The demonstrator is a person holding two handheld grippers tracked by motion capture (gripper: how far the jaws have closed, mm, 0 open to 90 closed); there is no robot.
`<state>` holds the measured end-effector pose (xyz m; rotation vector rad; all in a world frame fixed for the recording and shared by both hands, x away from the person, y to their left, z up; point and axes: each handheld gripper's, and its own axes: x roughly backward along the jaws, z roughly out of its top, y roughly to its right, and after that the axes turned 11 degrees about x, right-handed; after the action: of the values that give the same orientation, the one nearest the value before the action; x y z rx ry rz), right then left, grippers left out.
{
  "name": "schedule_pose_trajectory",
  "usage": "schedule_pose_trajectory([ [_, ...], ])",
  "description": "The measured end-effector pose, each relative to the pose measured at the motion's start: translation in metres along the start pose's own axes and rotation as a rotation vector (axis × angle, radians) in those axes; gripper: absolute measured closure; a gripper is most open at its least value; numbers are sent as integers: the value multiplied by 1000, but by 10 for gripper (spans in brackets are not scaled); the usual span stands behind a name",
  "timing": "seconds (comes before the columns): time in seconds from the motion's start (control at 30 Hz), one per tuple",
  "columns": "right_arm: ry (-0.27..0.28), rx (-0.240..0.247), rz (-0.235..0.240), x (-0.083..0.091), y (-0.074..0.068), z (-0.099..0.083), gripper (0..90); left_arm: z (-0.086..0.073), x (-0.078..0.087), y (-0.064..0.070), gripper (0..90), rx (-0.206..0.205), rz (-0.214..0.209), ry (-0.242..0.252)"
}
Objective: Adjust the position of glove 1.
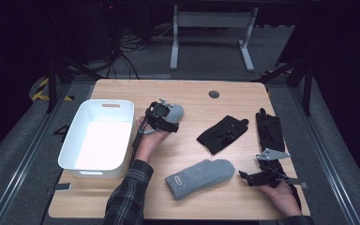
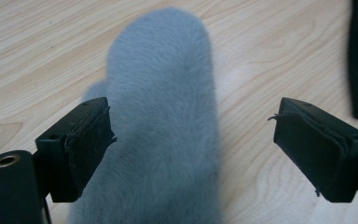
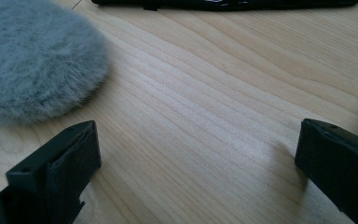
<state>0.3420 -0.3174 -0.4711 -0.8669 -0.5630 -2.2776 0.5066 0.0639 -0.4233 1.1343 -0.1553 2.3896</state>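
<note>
A: Left hand-held gripper (image 1: 168, 123) sits at the far grey mitten (image 1: 176, 112), just right of the white bin (image 1: 75, 154). In the left gripper view the jaws stand wide apart, one on each side of the mitten (image 2: 163, 121), neither pad touching the fleece.

B: Why straddle it along its length?

A: My read: the mitten lies flat on the bench (image 1: 201, 89), so coming in over it with the jaws apart lets them close across its width. Soft fleece should bunch up and give the pads something to pinch. The bin is just beside it, so the carry looks short if that is where it goes.

B: And the right hand-held gripper (image 1: 251, 177)?

A: Low at the near right of the bench, jaws also apart with nothing between them. The right gripper view shows bare wood between its jaws, with the rounded tip of the second grey mitten (image 3: 37, 60) off to the left, near but clear of them. It looks parked, or lined up for that mitten (image 1: 200, 177) next.

B: Other items?

A: Two black gloves, one (image 1: 222, 133) mid-bench, one (image 1: 268, 129) toward the right edge, apart from each other. The bin looks empty.

B: Risk?

A: Judging by the spread, closing too shallow may only pluck the pile and let the mitten slip.
</note>
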Motion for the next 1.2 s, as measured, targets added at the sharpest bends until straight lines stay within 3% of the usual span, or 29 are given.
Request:
schedule_pose_trajectory([
  [0.23,0,1,1,0,0,0,3,-4,-16,-11,117,37,14,-43],
  [0.7,0,2,2,0,0,0,3,-8,-27,-16,89,39,53,-84],
  [0.8,0,3,2,0,0,0,4,-9,-32,-18,66,45,65,-117],
  [0.93,0,2,2,0,0,0,3,-10,-34,-19,55,60,52,-131],
  [1.2,0,2,2,0,0,0,3,-11,-29,-23,184,82,24,-133],
])
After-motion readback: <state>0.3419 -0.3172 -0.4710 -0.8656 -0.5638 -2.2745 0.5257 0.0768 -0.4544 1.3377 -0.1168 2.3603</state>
